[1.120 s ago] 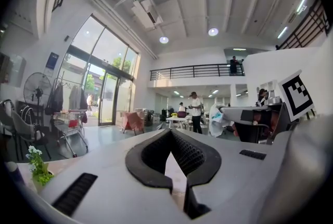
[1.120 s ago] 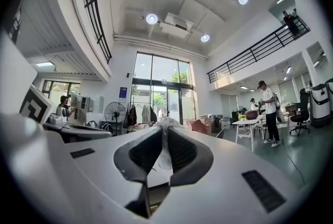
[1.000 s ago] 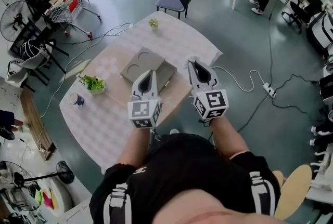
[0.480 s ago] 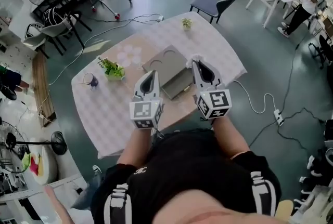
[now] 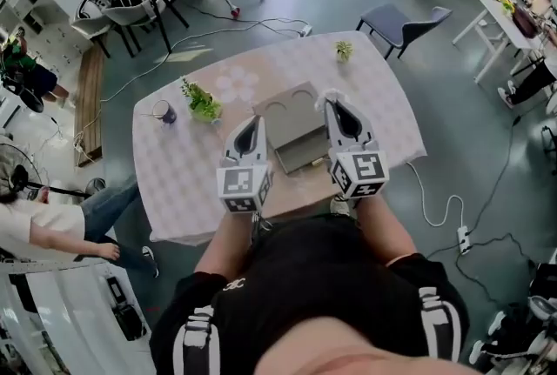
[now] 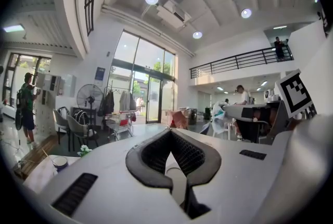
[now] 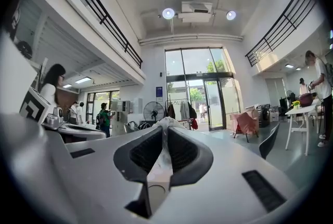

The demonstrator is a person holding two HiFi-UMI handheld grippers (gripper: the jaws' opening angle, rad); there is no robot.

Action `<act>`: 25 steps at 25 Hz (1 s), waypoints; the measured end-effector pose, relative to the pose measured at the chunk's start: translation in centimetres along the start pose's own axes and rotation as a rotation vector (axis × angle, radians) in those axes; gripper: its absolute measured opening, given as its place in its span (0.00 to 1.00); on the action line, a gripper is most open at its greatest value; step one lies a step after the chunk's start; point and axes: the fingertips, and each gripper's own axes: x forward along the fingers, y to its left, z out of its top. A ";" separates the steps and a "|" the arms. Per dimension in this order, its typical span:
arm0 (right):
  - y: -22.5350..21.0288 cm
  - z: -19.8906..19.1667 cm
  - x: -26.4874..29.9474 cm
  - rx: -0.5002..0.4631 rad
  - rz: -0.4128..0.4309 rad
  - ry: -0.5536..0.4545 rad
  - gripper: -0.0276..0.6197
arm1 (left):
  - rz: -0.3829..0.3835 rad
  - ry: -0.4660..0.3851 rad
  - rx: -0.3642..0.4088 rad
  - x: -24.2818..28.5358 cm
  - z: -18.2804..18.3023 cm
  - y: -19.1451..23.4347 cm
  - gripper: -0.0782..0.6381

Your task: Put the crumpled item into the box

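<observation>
The right gripper (image 7: 164, 130) is hovering above the box (image 5: 291, 117), its fingers clamping the crumpled item (image 7: 166, 122) at their tips; the left gripper (image 6: 170, 132) fingers are pressing together, empty.

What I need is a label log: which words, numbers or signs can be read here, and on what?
Nothing here reads as text.
Blue wall sign beside the glass doors: too small to read.
Square markers on the left cube and right cube: black-and-white patterns, no words.
White logo on the black shirt: too small to read.
</observation>
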 end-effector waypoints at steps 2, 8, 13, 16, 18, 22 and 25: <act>-0.9 -0.1 0.8 0.004 0.036 0.006 0.09 | 0.037 0.002 -0.002 0.4 0.0 -0.3 0.10; -2.8 0.4 3.1 0.004 0.155 0.011 0.09 | 0.164 0.010 -0.017 1.1 0.8 -1.1 0.10; -3.5 0.3 4.4 0.014 0.235 0.024 0.09 | 0.249 0.026 -0.021 1.1 0.9 -1.4 0.10; -3.5 0.1 4.6 0.007 0.269 0.029 0.09 | 0.291 0.025 -0.024 0.7 0.9 -1.6 0.10; -3.4 -0.4 4.7 0.000 0.301 0.037 0.09 | 0.323 0.030 -0.033 0.4 0.4 -1.8 0.10; -2.5 -0.9 4.8 -0.016 0.349 0.051 0.09 | 0.362 0.040 -0.048 -0.3 -0.4 -1.7 0.10; -1.8 -1.3 4.6 -0.020 0.366 0.065 0.09 | 0.373 0.041 -0.050 -1.0 -0.3 -1.7 0.10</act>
